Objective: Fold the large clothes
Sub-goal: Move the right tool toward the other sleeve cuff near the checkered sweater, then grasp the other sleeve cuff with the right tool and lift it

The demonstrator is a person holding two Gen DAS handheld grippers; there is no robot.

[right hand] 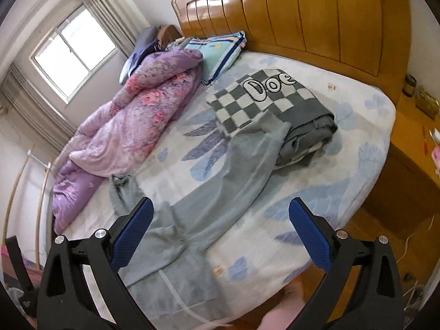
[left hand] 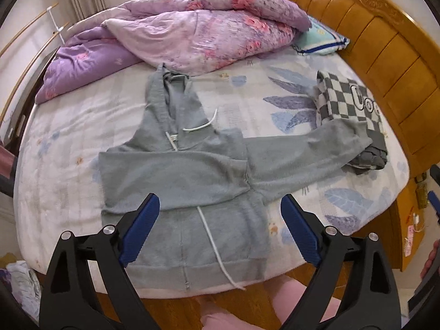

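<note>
Grey hoodie (left hand: 189, 170) lies flat on the bed sheet (left hand: 68, 126), hem at the near bed edge, hood (left hand: 170, 99) pointing away from both claws. One sleeve is already folded across the chest (left hand: 165, 170); the other sleeve (left hand: 302, 151) runs out long and straight to the right of the left gripper (left hand: 220, 217), its cuff end resting on the folded checkered blanket (left hand: 349, 101). Left gripper: jaws wide apart, empty, hovering over the lower body of the hoodie, white drawstring (left hand: 211, 236) running between the fingers' line of sight. Right gripper (right hand: 220, 225): also spread open, holding nothing, with that outstretched sleeve (right hand: 233, 176) directly ahead, long axis running from just ahead of its left finger up and away toward the blanket (right hand: 264, 93). My read: the unfolded sleeve is next, and the right claw is the nearer one — the sleeve lies along its forward axis, so it'd need to reach out toward the cuff and bring it back leftward across the chest. Snag risk where the cuff sits on the blanket. Beyond, left of both claws: purple floral quilt (left hand: 176, 35); headboard (right hand: 302, 16) far ahead of the right one.
</note>
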